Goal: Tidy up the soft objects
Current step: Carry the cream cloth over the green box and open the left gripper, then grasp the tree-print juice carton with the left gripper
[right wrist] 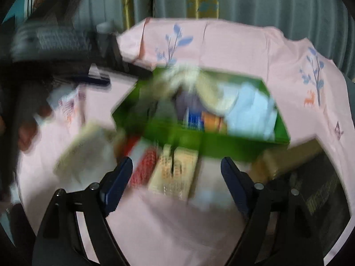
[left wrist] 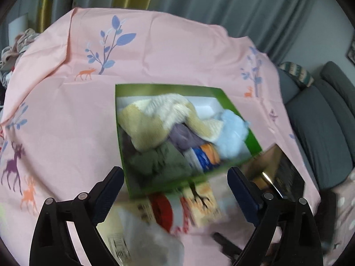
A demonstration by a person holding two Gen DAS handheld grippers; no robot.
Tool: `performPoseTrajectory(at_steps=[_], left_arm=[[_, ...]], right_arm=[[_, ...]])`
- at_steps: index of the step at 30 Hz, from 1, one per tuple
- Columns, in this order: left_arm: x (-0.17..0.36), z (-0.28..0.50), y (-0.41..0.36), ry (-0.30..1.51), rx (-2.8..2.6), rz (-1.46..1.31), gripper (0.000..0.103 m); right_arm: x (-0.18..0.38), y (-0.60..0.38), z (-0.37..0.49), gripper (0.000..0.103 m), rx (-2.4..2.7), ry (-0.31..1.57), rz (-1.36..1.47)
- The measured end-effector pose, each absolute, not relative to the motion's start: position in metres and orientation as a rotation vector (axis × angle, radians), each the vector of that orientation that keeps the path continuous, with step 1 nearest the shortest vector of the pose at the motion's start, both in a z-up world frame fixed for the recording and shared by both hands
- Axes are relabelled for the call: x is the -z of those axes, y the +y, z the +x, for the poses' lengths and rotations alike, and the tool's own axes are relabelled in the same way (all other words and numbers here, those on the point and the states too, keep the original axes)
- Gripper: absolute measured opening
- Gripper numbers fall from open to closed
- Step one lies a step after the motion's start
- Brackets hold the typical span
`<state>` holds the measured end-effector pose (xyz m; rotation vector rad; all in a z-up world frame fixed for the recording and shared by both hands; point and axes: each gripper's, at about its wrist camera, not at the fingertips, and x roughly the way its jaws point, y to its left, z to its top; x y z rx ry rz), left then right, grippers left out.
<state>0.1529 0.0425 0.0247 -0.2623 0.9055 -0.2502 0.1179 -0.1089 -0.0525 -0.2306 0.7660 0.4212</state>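
Basically both grippers hover empty over the pink cloth (left wrist: 155,51) covering the bench: left gripper (left wrist: 175,188) jaws spread wide with nothing between them, right gripper (right wrist: 177,177) jaws spread the same. Green box (left wrist: 124,155) sits mid-bench, already stuffed with soft items: cream knit (left wrist: 159,115) heaped on top, light blue fluffy piece (left wrist: 230,133) against the right wall, purple and olive cloths below, something blue-orange wedged in. Flat packets (left wrist: 199,201) lie on the cloth just in front of the box's near edge, and a whitish bag (left wrist: 142,239) nearer the left gripper. Risks, as I judge them: the box looks overfull, so pushing another piece in could spill the cream knit over the rim; a wide jaw could catch the pink cloth along with a packet and drag the box; both views are motion-blurred, so aim is poor; the grippers work close together and could collide. Dark box (left wrist: 286,175) at the bench's right edge could get knocked.
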Motion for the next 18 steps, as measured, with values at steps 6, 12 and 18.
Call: performPoseTrajectory(at_steps=[6,12,18], left_arm=[[-0.015,0.117,0.051,0.897,0.269,-0.345,0.097],[-0.002,0.102,0.046,0.936,0.268,-0.321,0.097],[0.011,0.094,0.024,0.981,0.324,-0.312,0.097]], right_arm=[[0.088,-0.103,0.138,0.082,-0.373,0.86,-0.232],[0.096,-0.095,0.147,0.046,-0.488,0.903,-0.175],[0.091,-0.107,0.116,0.042,-0.503,0.896,-0.147]])
